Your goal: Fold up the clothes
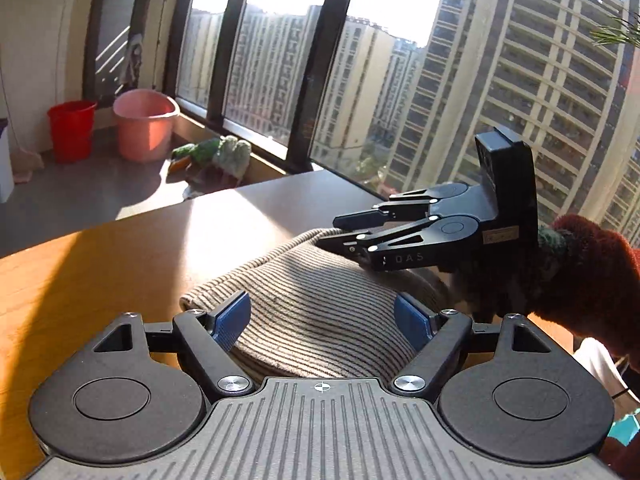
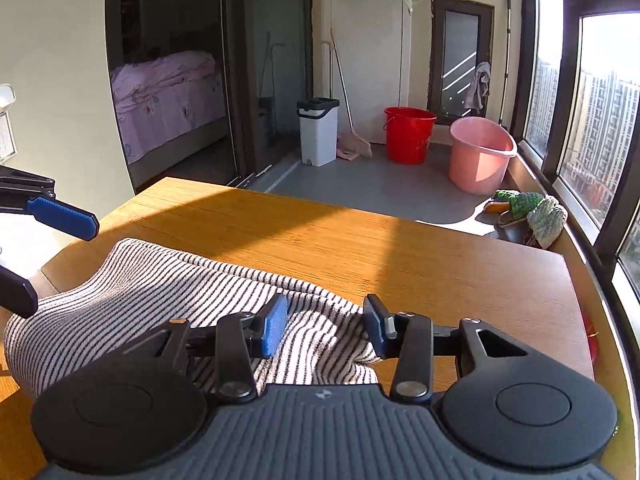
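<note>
Striped garment [image 2: 160, 292] on table [image 2: 400, 256], right gripper [image 2: 326, 326] spread

The left wrist view looks low and close across the worktop [image 1: 120, 248] toward the windows [image 1: 360, 60]. The right wrist view faces along the worktop toward the bedroom doorway [image 2: 168, 80]. Both share the striped garment [image 1: 312, 300] and pink bucket [image 1: 146, 124].
</note>
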Motion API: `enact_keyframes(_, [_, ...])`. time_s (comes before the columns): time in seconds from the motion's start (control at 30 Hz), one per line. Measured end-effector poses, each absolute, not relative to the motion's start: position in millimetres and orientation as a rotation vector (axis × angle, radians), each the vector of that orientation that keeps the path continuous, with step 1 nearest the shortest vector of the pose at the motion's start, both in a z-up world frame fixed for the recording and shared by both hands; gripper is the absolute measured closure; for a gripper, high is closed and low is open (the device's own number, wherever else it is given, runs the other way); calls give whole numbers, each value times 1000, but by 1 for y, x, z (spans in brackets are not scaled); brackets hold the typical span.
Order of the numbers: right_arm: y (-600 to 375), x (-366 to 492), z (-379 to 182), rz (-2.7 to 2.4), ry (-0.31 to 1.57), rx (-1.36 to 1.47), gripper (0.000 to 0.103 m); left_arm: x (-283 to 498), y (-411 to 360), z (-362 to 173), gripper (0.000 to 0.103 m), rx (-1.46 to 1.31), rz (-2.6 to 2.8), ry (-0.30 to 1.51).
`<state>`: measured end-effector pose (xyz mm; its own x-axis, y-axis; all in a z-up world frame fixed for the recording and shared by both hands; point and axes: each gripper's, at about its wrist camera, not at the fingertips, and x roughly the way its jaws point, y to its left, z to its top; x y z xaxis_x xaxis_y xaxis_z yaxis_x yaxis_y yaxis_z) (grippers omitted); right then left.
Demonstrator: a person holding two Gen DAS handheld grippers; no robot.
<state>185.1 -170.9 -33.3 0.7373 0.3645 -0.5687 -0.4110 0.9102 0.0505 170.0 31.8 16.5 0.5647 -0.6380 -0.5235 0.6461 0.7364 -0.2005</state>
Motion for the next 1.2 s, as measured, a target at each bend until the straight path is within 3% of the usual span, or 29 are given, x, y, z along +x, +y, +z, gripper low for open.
enact_keyframes(0.1, [-185, 166, -17, 418, 577, 1, 47, 186, 24, 23, 14, 31, -752, 595])
enact_keyframes(0.23, [-206, 123, 1, 431, 554, 127, 30, 213, -6, -5, 17, 189, -685, 657])
enact_keyframes(0.3, [-219, 101, -1, 457, 588, 216, 14, 220, -12, -16, 16, 200, -680, 674])
enact_keyframes(0.37, [-232, 84, -12, 504, 660, 348, 8, 226, -10, -22, 14, 157, -685, 690])
enact_keyframes(0.47, [-241, 77, -43, 538, 764, 541, 9, 227, 0, -25, 14, 90, -686, 710])
enact_keyframes(0.6, [-237, 89, -76, 528, 845, 666, 34, 218, 11, -27, 17, 53, -686, 726])
enact_keyframes(0.67, [-231, 103, -84, 533, 864, 704, 37, 212, 17, -27, 20, 40, -689, 730])
enact_keyframes(0.77, [-222, 128, -83, 527, 842, 660, 37, 199, 28, -27, 26, 8, -687, 744])
enact_keyframes(0.93, [-206, 165, -66, 471, 743, 490, 37, 180, 48, -29, 27, -64, -677, 780])
enact_keyframes(1.2, [-177, 211, -46, 369, 651, 198, 37, 140, 30, -41, 18, -52, -766, 796])
